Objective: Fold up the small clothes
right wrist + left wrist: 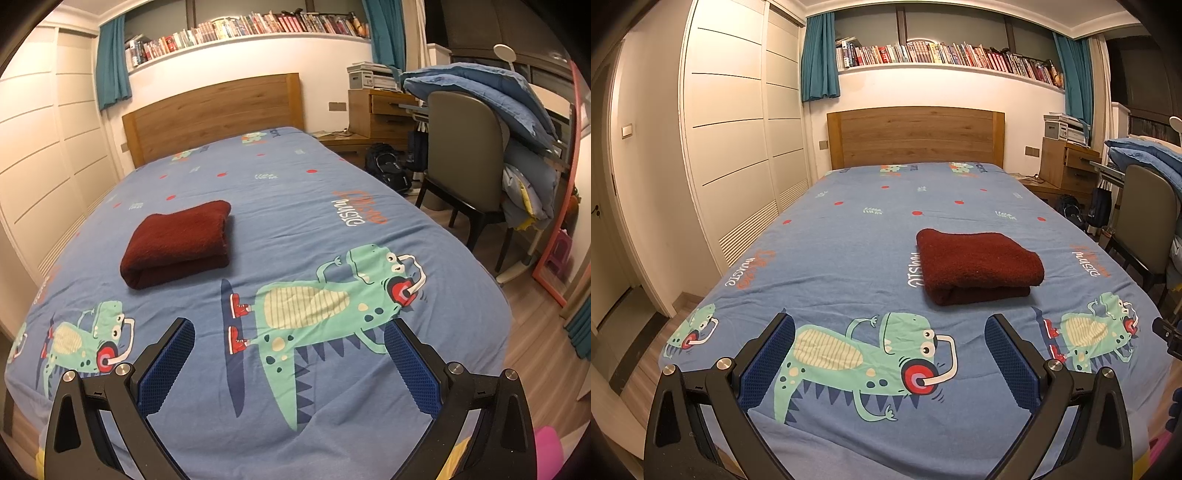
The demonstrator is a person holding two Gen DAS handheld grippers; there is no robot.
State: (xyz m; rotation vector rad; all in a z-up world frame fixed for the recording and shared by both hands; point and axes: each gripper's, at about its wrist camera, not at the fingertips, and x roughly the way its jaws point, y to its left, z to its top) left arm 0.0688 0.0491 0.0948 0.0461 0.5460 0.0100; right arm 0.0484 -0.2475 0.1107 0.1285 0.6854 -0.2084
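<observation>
A dark red cloth lies folded into a thick rectangle on the blue dinosaur-print bed sheet. In the right wrist view the cloth sits left of centre. My left gripper is open and empty, above the foot of the bed, short of the cloth and to its left. My right gripper is open and empty, also above the foot of the bed, with the cloth ahead and to its left.
A wooden headboard stands at the far end. White wardrobes line the left side. A grey chair piled with blue bedding stands right of the bed, beside a wooden desk. A bookshelf runs above.
</observation>
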